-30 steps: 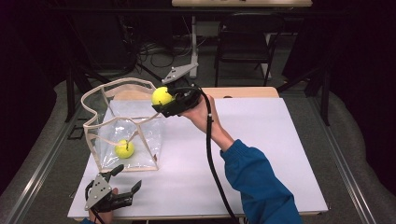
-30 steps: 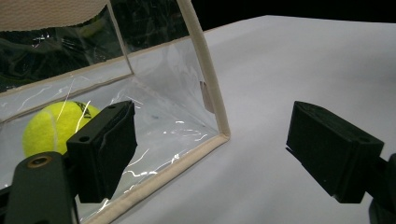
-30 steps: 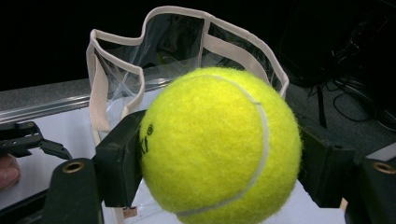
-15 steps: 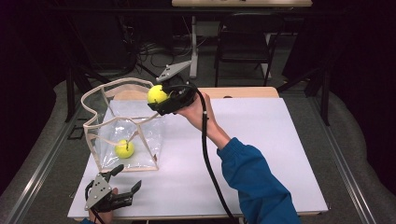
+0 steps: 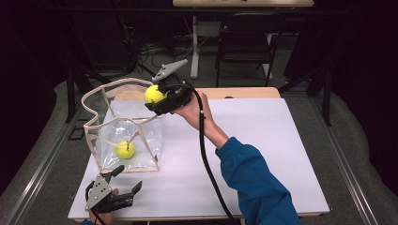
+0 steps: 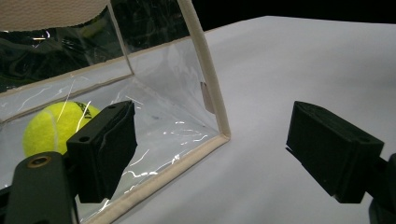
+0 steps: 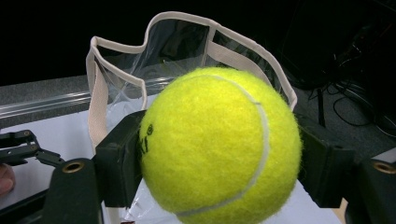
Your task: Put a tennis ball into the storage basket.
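Note:
A clear plastic bag with a beige rim [image 5: 123, 125] [image 6: 205, 84] [image 7: 98, 93] stands open on the white table [image 5: 263, 140]. One yellow tennis ball [image 5: 125, 149] [image 6: 53, 126] lies inside it at the bottom. My right gripper [image 5: 156, 98] [image 7: 219, 158] is shut on a second tennis ball [image 5: 154, 94] [image 7: 219, 144] and holds it in the air over the bag's far right rim. My left gripper [image 5: 126, 180] [image 6: 210, 154] stands open near the table's front left corner, just in front of the bag's near corner, with nothing between its jaws.
A black cable [image 5: 206, 154] trails from the right gripper along the blue sleeve [image 5: 258, 187]. Metal rails [image 5: 42, 154] run along the table's sides. A chair [image 5: 244, 42] and a desk leg [image 5: 194, 42] stand beyond the far edge.
The right gripper with its ball has shifted a little to the left, toward the bag's opening. The left gripper has stayed in place.

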`<action>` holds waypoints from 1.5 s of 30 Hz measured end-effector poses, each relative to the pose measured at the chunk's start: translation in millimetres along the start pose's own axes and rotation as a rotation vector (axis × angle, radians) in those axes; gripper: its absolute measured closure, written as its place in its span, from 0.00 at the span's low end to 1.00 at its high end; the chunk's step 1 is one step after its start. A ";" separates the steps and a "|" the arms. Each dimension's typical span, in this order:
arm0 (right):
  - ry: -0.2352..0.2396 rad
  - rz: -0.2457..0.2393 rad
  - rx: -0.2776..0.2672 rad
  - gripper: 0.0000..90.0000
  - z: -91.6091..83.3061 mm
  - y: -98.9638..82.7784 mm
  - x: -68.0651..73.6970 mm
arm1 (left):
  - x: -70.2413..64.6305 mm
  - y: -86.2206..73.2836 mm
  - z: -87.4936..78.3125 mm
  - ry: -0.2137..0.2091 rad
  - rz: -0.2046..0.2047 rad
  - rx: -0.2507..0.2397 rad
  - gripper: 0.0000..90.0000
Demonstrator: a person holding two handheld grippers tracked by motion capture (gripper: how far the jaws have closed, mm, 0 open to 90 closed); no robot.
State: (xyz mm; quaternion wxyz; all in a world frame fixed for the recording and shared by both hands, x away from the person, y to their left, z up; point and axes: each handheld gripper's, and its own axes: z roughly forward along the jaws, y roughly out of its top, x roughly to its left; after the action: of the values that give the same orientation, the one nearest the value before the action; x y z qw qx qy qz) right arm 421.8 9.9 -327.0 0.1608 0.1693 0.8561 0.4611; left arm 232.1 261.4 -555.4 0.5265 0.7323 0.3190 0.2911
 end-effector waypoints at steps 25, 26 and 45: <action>0.021 -0.011 0.050 0.29 18.1 11.9 4.5 | 0.8 -0.1 -1.1 0.003 -0.004 -0.007 0.18; 0.022 -0.011 0.049 0.29 18.7 11.9 4.3 | 0.8 -0.1 -1.1 0.003 -0.005 -0.007 0.18; 0.011 -0.001 0.080 0.29 30.1 11.3 4.1 | 1.2 0.1 -1.3 0.003 -0.003 -0.007 0.18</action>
State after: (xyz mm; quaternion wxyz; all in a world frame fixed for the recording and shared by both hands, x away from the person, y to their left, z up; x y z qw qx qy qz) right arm 432.8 39.7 -333.7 0.1497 0.1727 0.8747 0.4275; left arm 231.9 263.1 -554.8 0.5288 0.7296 0.3199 0.2928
